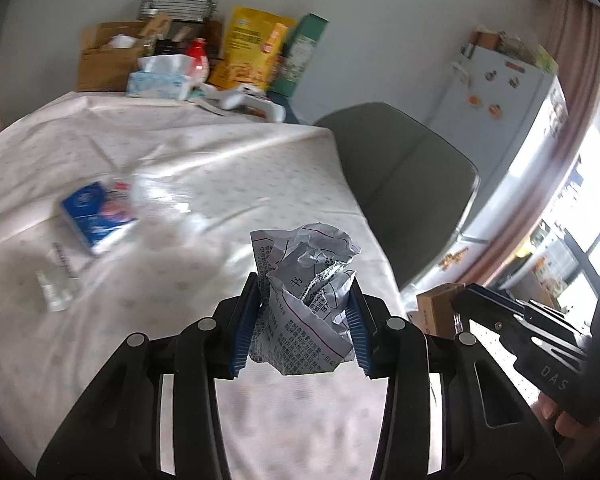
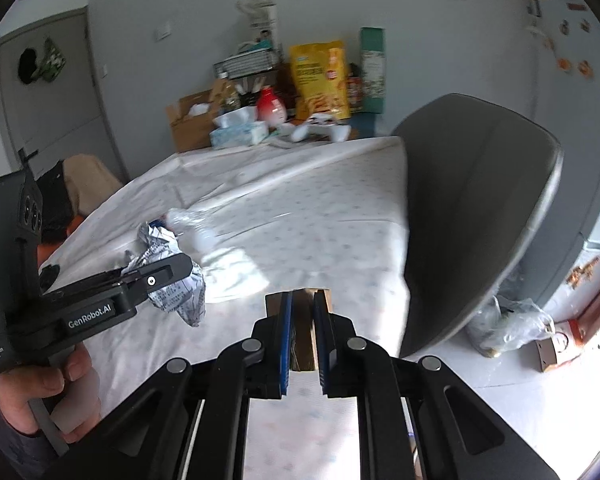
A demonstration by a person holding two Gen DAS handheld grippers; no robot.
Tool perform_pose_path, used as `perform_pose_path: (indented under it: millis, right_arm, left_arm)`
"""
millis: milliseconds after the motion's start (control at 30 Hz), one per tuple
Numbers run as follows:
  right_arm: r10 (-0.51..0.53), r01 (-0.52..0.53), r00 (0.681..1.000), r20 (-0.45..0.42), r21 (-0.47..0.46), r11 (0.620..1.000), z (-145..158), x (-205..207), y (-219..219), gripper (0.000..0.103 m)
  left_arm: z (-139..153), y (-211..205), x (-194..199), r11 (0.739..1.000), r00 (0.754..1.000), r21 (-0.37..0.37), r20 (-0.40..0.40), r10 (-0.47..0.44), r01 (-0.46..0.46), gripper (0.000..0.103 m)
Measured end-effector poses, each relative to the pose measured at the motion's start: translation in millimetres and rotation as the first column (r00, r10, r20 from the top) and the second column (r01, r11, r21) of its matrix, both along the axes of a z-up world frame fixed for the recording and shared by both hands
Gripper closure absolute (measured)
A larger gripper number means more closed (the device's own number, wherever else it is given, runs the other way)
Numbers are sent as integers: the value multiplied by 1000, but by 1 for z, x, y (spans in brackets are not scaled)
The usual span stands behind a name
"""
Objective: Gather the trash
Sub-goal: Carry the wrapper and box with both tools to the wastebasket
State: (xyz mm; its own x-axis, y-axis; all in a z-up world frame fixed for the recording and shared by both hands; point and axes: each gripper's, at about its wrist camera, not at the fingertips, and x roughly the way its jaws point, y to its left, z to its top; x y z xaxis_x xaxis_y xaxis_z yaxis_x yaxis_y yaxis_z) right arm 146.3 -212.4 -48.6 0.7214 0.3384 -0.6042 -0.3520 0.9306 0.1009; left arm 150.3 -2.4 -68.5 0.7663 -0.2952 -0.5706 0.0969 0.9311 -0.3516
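The left gripper [image 1: 306, 312] is pinching a crumpled paper ball [image 1: 306, 280], carried above the table [image 1: 220, 152] near its right edge. The right gripper [image 2: 303, 332] is clamping a small brown cardboard piece [image 2: 302, 320] between nearly closed pads. More trash is lying on the cloth: a blue packet [image 1: 96, 216] and a clear plastic bottle [image 1: 160, 204]. The springy, loosely crushed paper could be slipping out if the grip eases, and the thin cardboard could be twisting free.
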Motion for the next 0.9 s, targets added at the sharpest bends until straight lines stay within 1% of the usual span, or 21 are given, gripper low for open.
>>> perform_pose_path:
  millis: [100,233,433,600,667,800,900]
  right_arm:
    - [-40,40,999,6,6,999,0,-3,-22,91]
    - [-118,118,993,5,10,993,-5,-6,-62,91]
    - [-252,253,968,-11,18,967,-19,-12,-124,91]
    - [-358,358,934,-23,5,934,-31,-23,-173,91]
    - [-406,406,913,-33,-3,914,-39,-28,-195,91]
    - [-475,474,878,-56,-16,880,-55,-33,-229,91]
    - [-503,502,860,-84,-28,864,-69,-32,-249,91]
  left_arm:
    - [3,-24,7,999,999,16,1,-50,50,61]
    - [6,-59,17,993,994,29,0,-111,111,61]
    - [5,-118,27,973,975,48,-7,-224,224,61]
    - [-2,-160,34,951,952,47,-29,-306,307,61]
    - [-6,-179,35,938,939,53,-41,-341,343,61]
    - [-13,-212,38,913,915,65,-64,-398,402,61]
    - [-19,-234,41,896,898,72,-80,-432,438,61]
